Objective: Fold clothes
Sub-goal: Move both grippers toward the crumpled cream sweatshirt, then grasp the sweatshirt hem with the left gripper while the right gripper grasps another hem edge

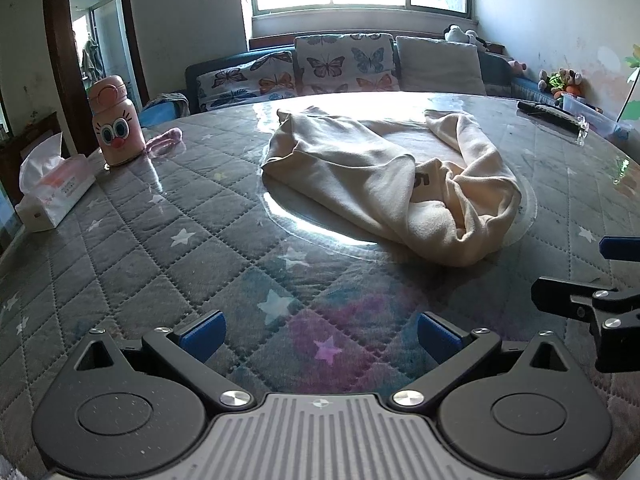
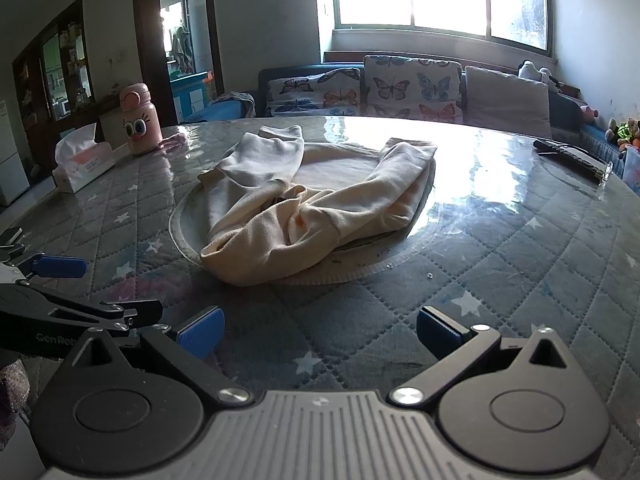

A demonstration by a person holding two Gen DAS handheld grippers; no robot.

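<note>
With my left gripper (image 1: 320,334) and right gripper (image 2: 320,332) both wide and empty, I'd first spread the crumpled cream garment (image 1: 384,184) flat

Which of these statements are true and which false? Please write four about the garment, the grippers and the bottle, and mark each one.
1. The garment lies crumpled on the table. True.
2. The left gripper holds the garment. False: it is open and empty, apart from the cloth.
3. The right gripper is open. True.
4. The pink bottle lies on its side. False: it stands upright beside the tissue box.
</note>
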